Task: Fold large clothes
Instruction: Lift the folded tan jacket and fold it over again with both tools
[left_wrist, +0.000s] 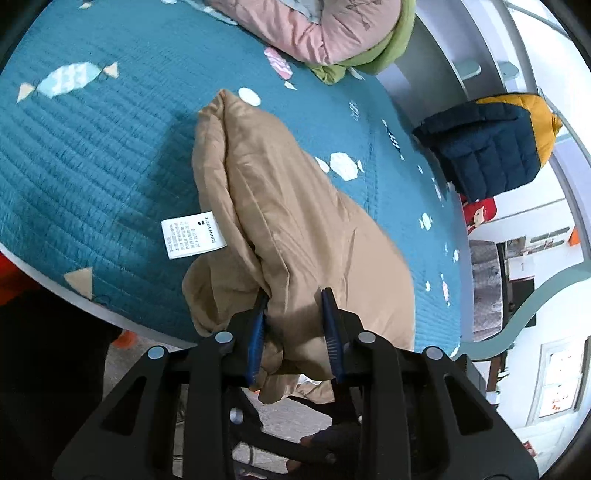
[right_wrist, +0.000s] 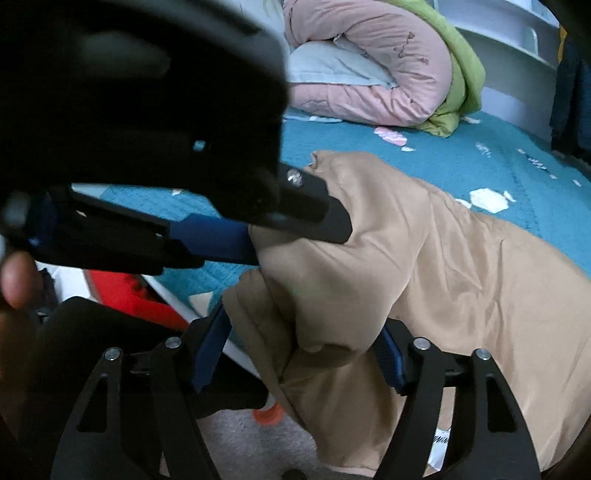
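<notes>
We're clamping the left gripper (left_wrist: 295, 314) on a bunched fold of the tan garment (left_wrist: 295, 206), its blue pads pressing into the cloth at the near edge of the teal quilted bed cover (left_wrist: 92, 147). The right gripper (right_wrist: 295, 347) is gripping a thick wad of the same garment just beside it. The garment is trailing away from us across the cover, its white care label (left_wrist: 194, 234) sticking out left. A pink-and-green comforter (left_wrist: 332, 29) is lying at the far side.
</notes>
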